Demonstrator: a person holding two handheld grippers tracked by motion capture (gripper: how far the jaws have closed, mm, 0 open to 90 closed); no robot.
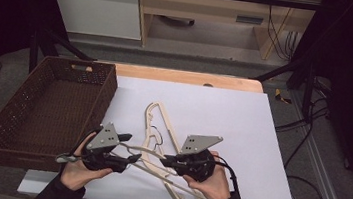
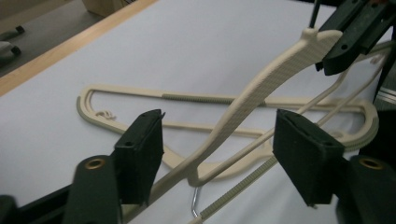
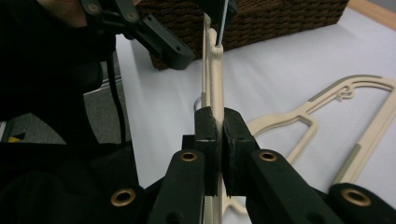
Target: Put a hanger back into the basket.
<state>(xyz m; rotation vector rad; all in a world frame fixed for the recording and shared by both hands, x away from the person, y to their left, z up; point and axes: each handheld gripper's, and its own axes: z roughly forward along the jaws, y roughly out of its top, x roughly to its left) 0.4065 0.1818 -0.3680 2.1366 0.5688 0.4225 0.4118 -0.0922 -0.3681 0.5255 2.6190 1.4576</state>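
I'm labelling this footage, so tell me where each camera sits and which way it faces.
High view: above the person's side, looking forward and down on the table; both hands, left gripper and right gripper show.
Left gripper view: rides that gripper, looking along its apart jaws at the lifted hanger.
Right gripper view: rides its gripper, clamped on that hanger.
All share this hanger.

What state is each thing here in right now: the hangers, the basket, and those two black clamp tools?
Raised cream plastic hanger: lifted off the sheet, tilted, clamped at one end.
Second cream plastic hanger: lying flat on the white sheet.
Dark brown woven basket: upright, nothing visible inside.
Right gripper: shut on the raised hanger.
Left gripper: jaws apart on either side of the raised hanger, not pressing it.
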